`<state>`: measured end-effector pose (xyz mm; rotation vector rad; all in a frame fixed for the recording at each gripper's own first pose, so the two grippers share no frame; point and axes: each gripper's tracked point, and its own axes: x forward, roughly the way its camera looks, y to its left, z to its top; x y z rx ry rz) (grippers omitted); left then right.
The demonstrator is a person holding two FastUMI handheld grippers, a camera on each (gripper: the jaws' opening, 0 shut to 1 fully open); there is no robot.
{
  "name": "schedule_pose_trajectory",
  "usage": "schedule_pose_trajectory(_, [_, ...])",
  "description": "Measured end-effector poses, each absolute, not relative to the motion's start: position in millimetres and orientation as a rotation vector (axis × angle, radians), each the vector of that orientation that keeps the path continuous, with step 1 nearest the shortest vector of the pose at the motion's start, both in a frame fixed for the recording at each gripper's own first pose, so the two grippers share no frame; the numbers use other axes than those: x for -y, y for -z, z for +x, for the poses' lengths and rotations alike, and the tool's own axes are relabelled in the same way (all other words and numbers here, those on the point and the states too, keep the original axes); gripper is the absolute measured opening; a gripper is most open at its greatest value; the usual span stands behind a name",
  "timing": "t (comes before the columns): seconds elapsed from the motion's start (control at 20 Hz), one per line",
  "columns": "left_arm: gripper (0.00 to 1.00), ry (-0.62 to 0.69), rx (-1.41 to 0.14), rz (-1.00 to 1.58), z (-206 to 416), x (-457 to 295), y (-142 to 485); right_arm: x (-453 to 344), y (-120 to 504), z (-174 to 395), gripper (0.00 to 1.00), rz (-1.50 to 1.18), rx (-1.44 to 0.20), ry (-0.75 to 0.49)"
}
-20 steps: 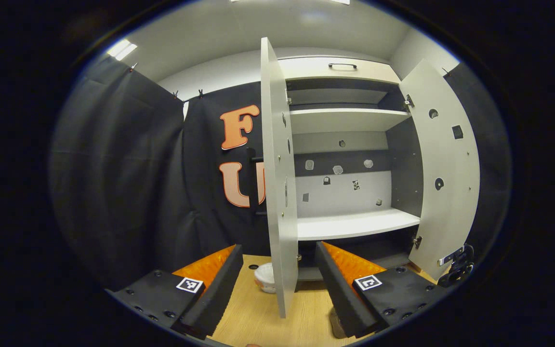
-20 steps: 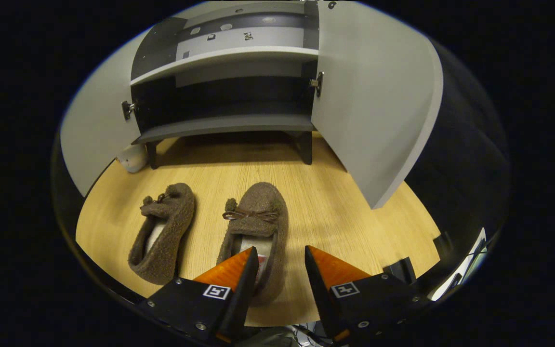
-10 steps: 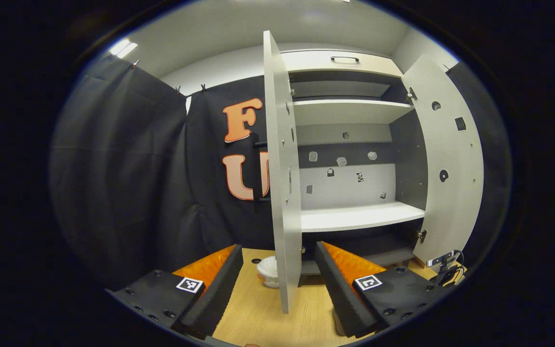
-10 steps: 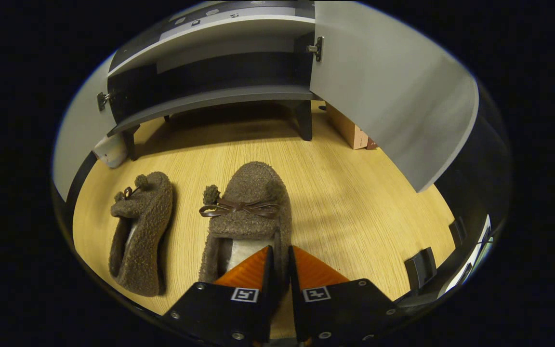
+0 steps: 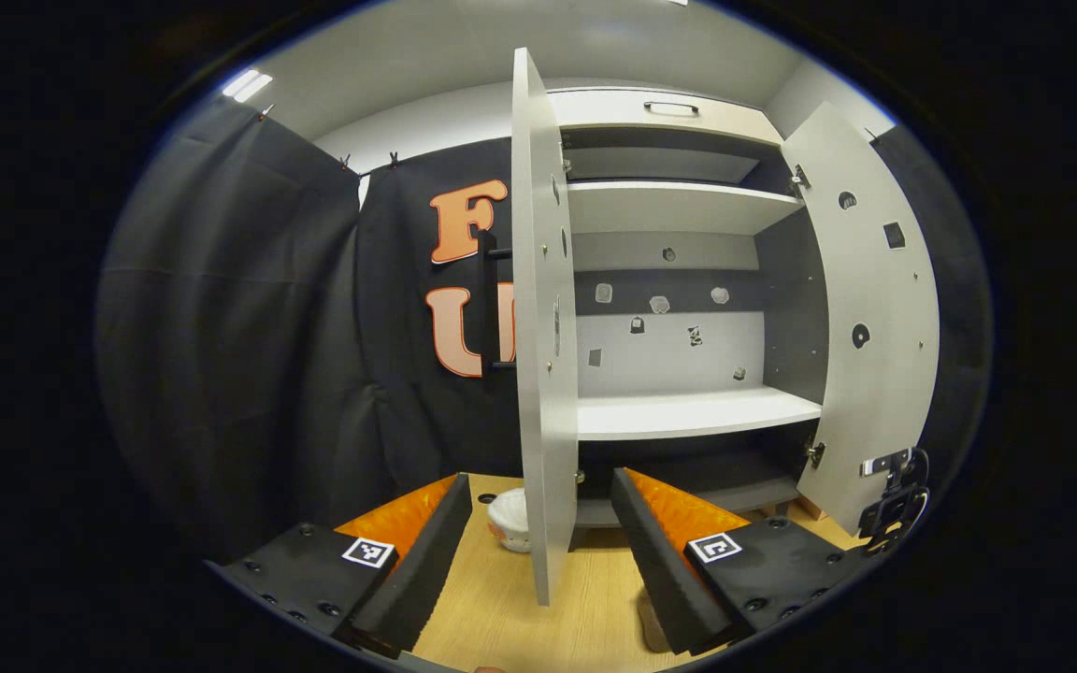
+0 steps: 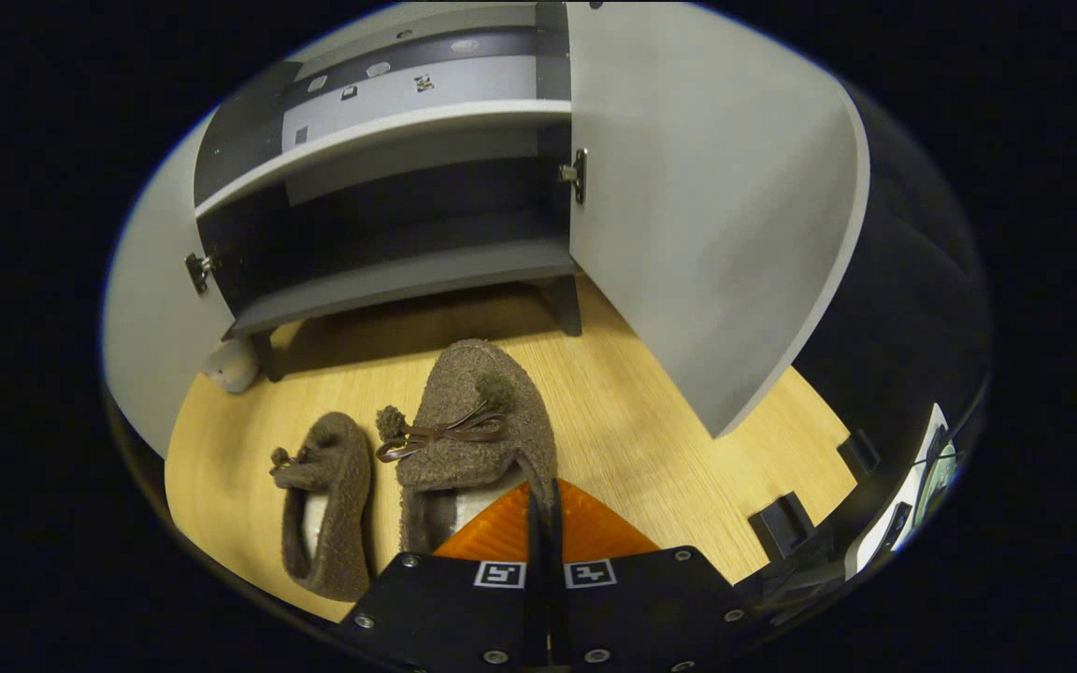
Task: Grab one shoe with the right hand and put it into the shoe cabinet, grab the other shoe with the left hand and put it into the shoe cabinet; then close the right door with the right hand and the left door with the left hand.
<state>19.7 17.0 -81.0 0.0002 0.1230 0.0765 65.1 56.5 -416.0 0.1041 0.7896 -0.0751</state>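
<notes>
Right now the right gripper (image 6: 543,523) has its fingers pinched almost together on the side wall of the nearer shoe (image 6: 468,425), at the rim of its opening, so that shoe is held. Its toe points straight ahead of the fingers toward the shoe cabinet (image 6: 408,280), long axis in line with the reach, and it looks lifted slightly off the floor (image 6: 651,439), though that is a judgement. The lower shelf lies open directly beyond the toe, between the left door (image 6: 141,365) and the right door (image 6: 697,215), so the coming move reads as a forward carry into that gap.

Further out, the other shoe (image 6: 328,505) lies on the floor just beside the held one, to its left, roughly parallel.

The left gripper (image 5: 529,551) has its fingers spread wide and holds nothing. It is raised, facing the edge of the open left door (image 5: 538,327), with the shelves (image 5: 688,411) and right door (image 5: 861,318) beyond. The right hand is plainly the one nearer to both shoes.
</notes>
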Motion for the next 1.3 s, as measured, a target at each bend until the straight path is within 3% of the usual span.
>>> schedule_pose_trajectory(0.4, [0.98, -0.03, -0.127, -0.011, 24, -2, 94, -84, 281, 106, 0.01, 0.134, -0.575, -0.02])
schedule_pose_trajectory(0.9, [0.99, -0.003, -0.154, 0.012, 26, 9, 116, -124, 128, 216, 0.0, 0.12, -0.318, -0.103])
schedule_pose_trajectory(1.3, [0.99, -0.023, -0.191, 0.016, 30, 4, 135, -144, 100, 345, 0.0, 0.108, -0.275, -0.087])
